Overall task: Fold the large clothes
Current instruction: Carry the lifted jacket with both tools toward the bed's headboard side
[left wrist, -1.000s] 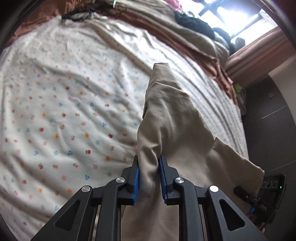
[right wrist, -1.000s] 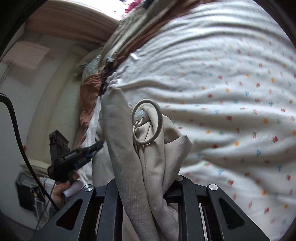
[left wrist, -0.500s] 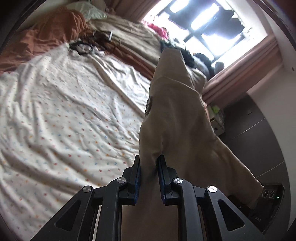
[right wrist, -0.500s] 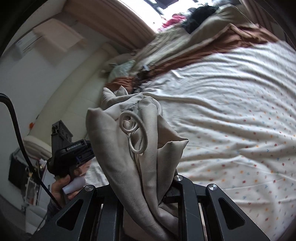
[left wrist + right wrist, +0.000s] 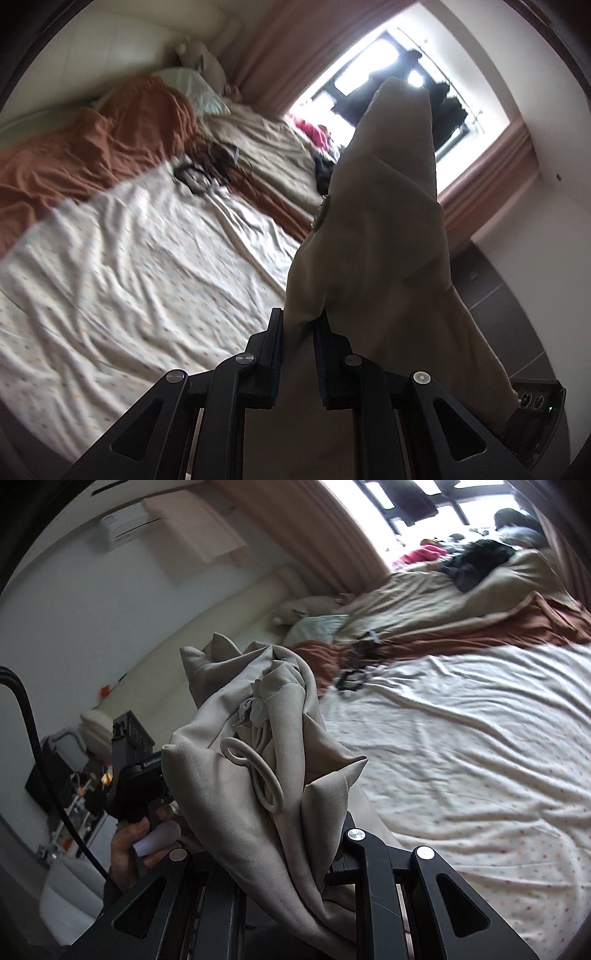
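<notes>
A large beige garment (image 5: 384, 229) hangs in the air above the bed. My left gripper (image 5: 300, 325) is shut on a fold of it, and the cloth rises in front of the window. In the right wrist view the same beige garment (image 5: 236, 775) is bunched over my right gripper (image 5: 295, 856), which is shut on it; its fingertips are hidden by the cloth. Two pale rings (image 5: 258, 771) on a drawstring lie on the bunch. The left gripper's body (image 5: 136, 775) shows at the left, held by a hand.
A bed with a white flower-print sheet (image 5: 140, 280) lies below. A rust-brown blanket (image 5: 92, 147), a beige duvet (image 5: 436, 594), dark cables (image 5: 207, 170), pillows and dark clothes lie at its far side. A bright window (image 5: 406, 85) with curtains is beyond.
Both grippers have risen and tilted up with the garment. The views swung from the sheet close below to the far side of the bed and the window.
</notes>
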